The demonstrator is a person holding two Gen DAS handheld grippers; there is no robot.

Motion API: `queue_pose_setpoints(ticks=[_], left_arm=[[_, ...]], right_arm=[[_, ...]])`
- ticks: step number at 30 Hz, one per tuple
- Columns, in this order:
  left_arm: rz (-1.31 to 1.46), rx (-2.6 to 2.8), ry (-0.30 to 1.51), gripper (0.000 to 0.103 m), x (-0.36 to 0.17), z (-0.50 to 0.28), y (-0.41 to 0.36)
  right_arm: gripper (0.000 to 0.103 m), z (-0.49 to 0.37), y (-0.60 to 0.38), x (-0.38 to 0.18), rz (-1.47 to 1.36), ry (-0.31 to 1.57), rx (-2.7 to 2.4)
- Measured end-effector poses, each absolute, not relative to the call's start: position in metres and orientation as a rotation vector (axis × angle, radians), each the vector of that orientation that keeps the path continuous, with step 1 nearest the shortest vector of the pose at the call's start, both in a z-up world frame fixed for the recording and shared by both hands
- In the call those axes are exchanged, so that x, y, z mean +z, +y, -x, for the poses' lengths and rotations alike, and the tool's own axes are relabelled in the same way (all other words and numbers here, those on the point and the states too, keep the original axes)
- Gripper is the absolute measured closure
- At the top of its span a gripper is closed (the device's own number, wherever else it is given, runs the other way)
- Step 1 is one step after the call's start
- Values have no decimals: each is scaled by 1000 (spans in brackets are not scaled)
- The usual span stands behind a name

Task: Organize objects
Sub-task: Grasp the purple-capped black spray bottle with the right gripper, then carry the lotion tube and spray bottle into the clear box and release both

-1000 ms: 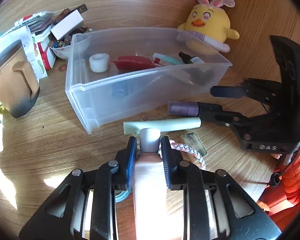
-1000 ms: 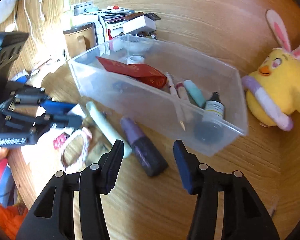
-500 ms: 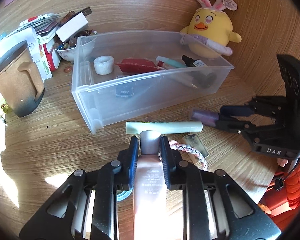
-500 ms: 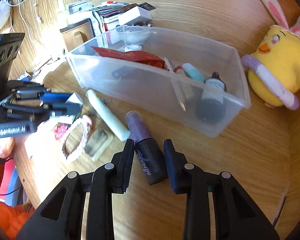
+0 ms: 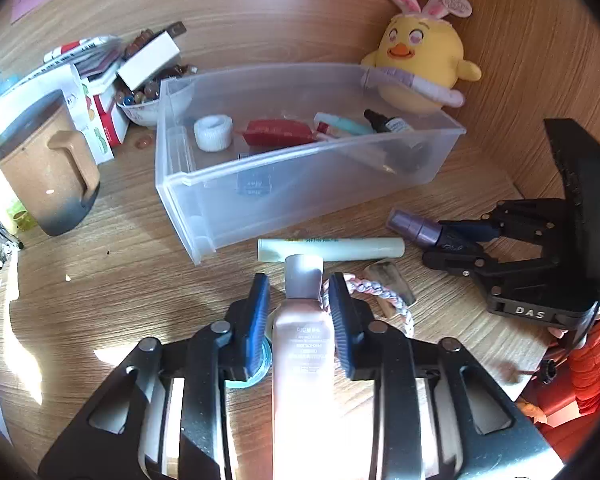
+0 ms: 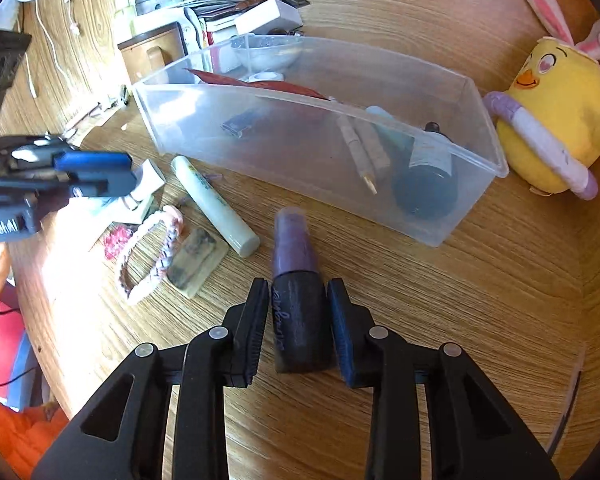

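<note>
One pink tube (image 5: 302,344) between opening left fingers (image 5: 256,312), untouched; one purple bottle (image 6: 298,300) clamped between right fingers (image 6: 342,328).

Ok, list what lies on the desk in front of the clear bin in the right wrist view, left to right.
Braided bracelet → flat stone-like slab → pale green tube → purple bottle, which sits between the right gripper pads.
</note>
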State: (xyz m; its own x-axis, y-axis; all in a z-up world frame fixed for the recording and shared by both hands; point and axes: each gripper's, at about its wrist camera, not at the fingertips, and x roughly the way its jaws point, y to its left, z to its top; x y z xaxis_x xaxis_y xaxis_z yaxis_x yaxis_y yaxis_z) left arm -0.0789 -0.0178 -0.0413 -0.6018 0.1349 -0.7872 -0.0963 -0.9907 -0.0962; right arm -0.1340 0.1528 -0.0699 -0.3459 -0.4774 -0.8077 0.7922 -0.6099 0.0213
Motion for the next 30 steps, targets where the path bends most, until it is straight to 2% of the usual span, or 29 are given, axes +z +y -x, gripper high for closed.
queue_pose_setpoints(ticks=[3,5,9,20,30], left_arm=[[1366,2677,-69,70,-51,87,-17],[1372,2670,-77,72,-55,91,-18],[1334,2696,-109,83,-52,90,-21],[1165,2812,-178,83,-9,64,-32],[956,2854,-214,83,40,43,-25]], right_arm=[[75,135,153,-70,-1043,446,-2025],[79,133,155,-70,-1043,424,-2032],[79,131,160,-70,-1045,389,-2047],[79,129,192,-36,-959,201,-2148],[80,123,199,1,-840,133,-2199]])
